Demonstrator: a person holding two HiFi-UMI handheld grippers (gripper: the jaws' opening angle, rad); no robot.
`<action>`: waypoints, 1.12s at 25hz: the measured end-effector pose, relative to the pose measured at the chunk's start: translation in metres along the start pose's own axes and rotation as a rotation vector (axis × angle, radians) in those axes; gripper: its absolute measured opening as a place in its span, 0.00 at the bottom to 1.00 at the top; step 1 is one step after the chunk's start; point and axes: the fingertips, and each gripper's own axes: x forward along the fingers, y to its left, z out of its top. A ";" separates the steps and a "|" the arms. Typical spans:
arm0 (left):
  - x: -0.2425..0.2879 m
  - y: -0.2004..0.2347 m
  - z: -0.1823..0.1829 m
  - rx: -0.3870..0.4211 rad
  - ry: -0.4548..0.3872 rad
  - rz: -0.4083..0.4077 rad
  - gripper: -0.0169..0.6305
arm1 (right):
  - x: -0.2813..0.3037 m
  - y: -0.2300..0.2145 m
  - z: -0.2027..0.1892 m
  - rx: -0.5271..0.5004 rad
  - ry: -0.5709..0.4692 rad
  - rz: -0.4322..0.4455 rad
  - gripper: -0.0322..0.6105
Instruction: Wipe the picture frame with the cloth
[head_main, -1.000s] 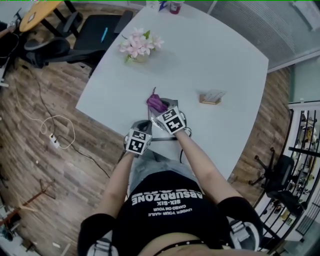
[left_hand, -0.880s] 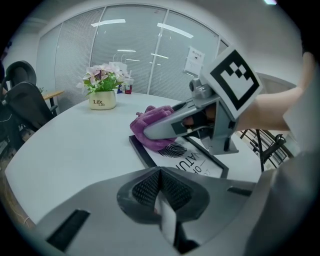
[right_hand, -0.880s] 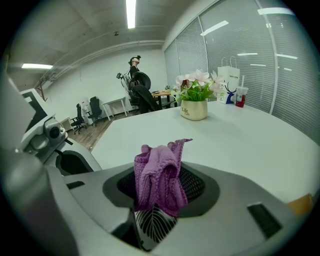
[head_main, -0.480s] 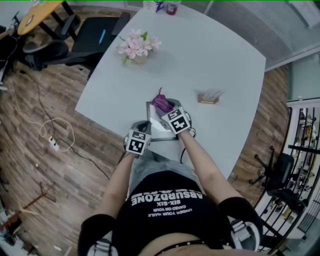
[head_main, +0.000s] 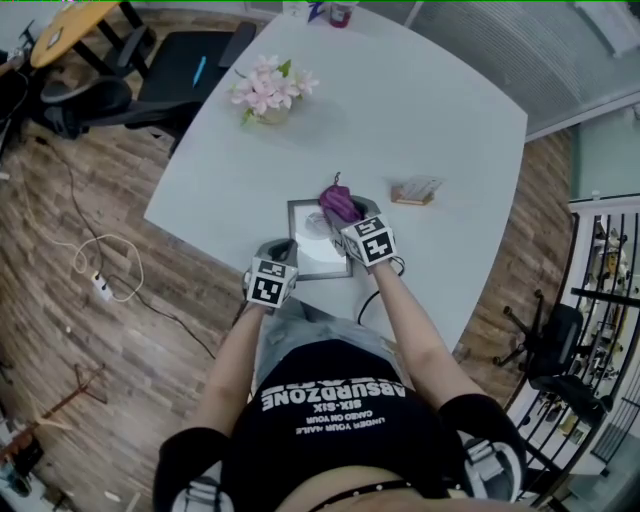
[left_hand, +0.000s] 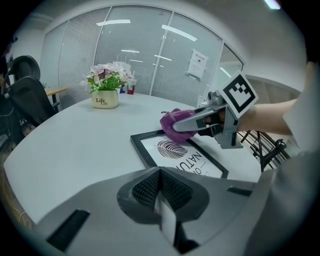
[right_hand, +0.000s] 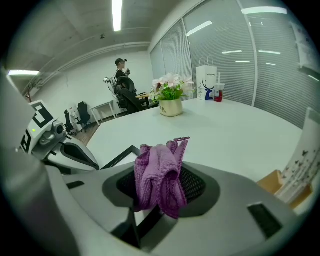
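A black picture frame (head_main: 318, 240) with a leaf print lies flat near the front edge of the white table (head_main: 430, 90). My right gripper (head_main: 347, 212) is shut on a bunched purple cloth (head_main: 340, 203), which rests at the frame's far right corner. In the left gripper view the cloth (left_hand: 172, 126) sits on the frame (left_hand: 176, 152) under the right gripper (left_hand: 186, 121). In the right gripper view the cloth (right_hand: 159, 172) fills the jaws and hides the tips. My left gripper (head_main: 283, 252) sits at the frame's near left corner, its jaws (left_hand: 160, 176) together with nothing between them.
A pot of pink flowers (head_main: 268, 92) stands at the table's far left. A small wooden card stand (head_main: 418, 191) sits to the right of the frame. A paper bag and a cup (head_main: 330, 10) stand at the far edge. An office chair (head_main: 190, 65) stands beyond the table's left side.
My right gripper has carried the cloth across the frame to the right, from the left part to the far right corner. More of the print shows. The left gripper has stayed put.
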 end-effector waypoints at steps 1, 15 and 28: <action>0.000 0.000 0.000 0.000 0.000 0.004 0.04 | -0.001 0.000 0.000 -0.001 -0.002 0.000 0.35; 0.001 0.001 -0.001 -0.012 0.001 0.028 0.04 | -0.015 0.007 -0.015 0.061 -0.050 0.023 0.35; 0.002 0.000 -0.002 -0.012 0.016 0.022 0.04 | -0.029 0.020 -0.034 0.097 -0.075 0.037 0.35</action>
